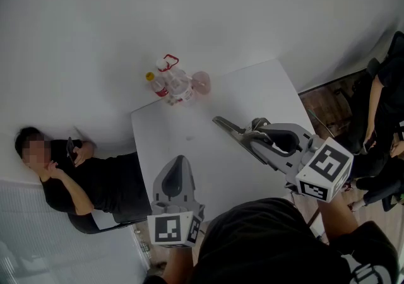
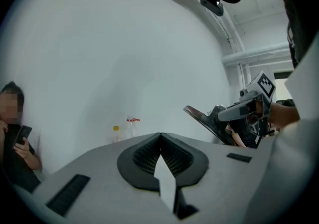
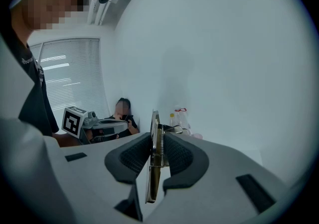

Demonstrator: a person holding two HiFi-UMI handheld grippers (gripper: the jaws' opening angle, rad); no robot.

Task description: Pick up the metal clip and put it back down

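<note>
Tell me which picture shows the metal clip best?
The head view: the metal clip shows full length from above. The right gripper view shows it close but edge-on between the jaws; the left gripper view shows it small, at the right.

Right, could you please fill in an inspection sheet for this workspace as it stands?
Surface: white table, mostly bare.
Job's things: metal clip held above the table by the right gripper.
Clutter: bottles grouped at the far edge.
Grippers: right shut on the metal clip; left gripper shut, fingers together, empty.
Cables: nothing seen.
Surroundings: white wall; seated person with phone at left; another person at right.
</note>
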